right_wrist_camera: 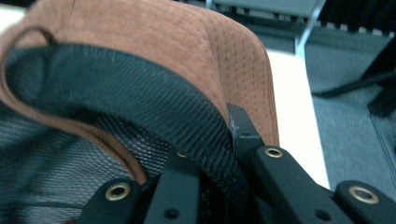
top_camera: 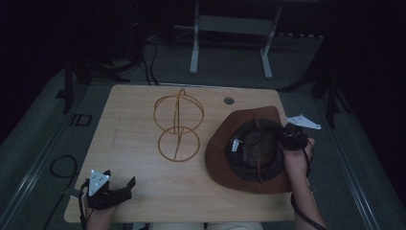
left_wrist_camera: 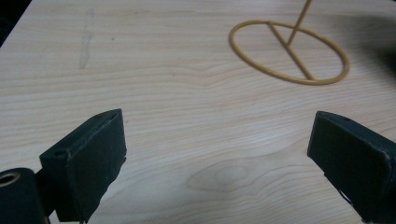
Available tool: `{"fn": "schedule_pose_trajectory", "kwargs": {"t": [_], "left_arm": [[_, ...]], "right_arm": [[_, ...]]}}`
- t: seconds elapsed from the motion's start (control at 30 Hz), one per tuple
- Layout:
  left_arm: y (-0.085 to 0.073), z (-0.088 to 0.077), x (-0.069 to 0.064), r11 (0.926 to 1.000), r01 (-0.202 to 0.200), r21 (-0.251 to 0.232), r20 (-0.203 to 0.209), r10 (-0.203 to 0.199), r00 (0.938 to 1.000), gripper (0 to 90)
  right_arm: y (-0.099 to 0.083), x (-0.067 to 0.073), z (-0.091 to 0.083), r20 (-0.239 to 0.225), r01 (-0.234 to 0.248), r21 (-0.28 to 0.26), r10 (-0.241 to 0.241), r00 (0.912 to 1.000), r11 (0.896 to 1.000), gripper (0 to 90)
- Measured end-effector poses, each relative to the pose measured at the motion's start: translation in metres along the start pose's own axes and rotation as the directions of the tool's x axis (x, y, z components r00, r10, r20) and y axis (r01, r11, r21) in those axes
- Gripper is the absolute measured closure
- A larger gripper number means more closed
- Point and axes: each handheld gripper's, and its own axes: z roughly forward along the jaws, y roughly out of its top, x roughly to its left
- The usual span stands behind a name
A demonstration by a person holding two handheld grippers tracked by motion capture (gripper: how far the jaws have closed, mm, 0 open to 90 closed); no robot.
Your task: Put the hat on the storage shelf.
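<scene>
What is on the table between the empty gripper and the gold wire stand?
Nothing. Bare wooden table lies between the left gripper and the wire stand, as the left gripper view shows.

Light wood-grain tabletop (top_camera: 134,110) with rounded corners, round cable grommet (top_camera: 229,100) near far edge, gold wire stand (top_camera: 178,128) upright at centre, brown brimmed hat (top_camera: 249,148) upside down at right.
</scene>
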Motion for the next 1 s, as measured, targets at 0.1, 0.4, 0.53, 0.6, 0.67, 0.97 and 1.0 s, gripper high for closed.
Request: {"fn": "schedule_pose_trajectory", "kwargs": {"t": [0.1, 0.4, 0.53, 0.6, 0.67, 0.97, 1.0], "left_arm": [[0.005, 0.000, -0.007, 0.9998, -0.018, -0.001, 0.015, 0.018, 0.9997, 5.1], [0.027, 0.004, -0.039, 0.9942, -0.107, -0.012, 0.078, 0.108, 0.9911, 5.8], [0.039, 0.010, -0.060, 0.9900, -0.140, -0.017, 0.146, 0.141, 0.9793, 5.8], [0.045, 0.016, -0.072, 0.9855, -0.170, -0.011, 0.172, 0.169, 0.9704, 5.8], [0.051, 0.022, -0.084, 0.9822, -0.188, -0.005, 0.212, 0.185, 0.9596, 5.8], [0.078, 0.041, -0.133, 0.9679, -0.251, -0.015, 0.331, 0.241, 0.9123, 5.8], [0.080, 0.043, -0.137, 0.9667, -0.255, -0.017, 0.339, 0.246, 0.9082, 5.8]], "right_arm": [[0.014, -0.001, -0.017, 0.013, -0.007, -0.063, 0.008, 0.9999, 0.998, 84.3], [0.025, -0.004, -0.038, 0.032, -0.019, -0.115, 0.023, 0.9992, 0.993, 84.2], [0.021, -0.001, -0.037, 0.028, -0.023, -0.108, 0.026, 0.9993, 0.994, 84.2], [0.019, 0.001, -0.037, 0.023, -0.014, -0.103, 0.016, 0.9996, 0.995, 84.1], [0.017, 0.002, -0.037, 0.021, -0.012, -0.099, 0.014, 0.9997, 0.995, 84.1], [0.009, 0.002, -0.039, 0.015, -0.017, -0.094, 0.018, 0.9997, 0.995, 84.1], [0.008, 0.002, -0.039, 0.013, -0.021, -0.090, 0.022, 0.9997, 0.996, 84.1]]}}
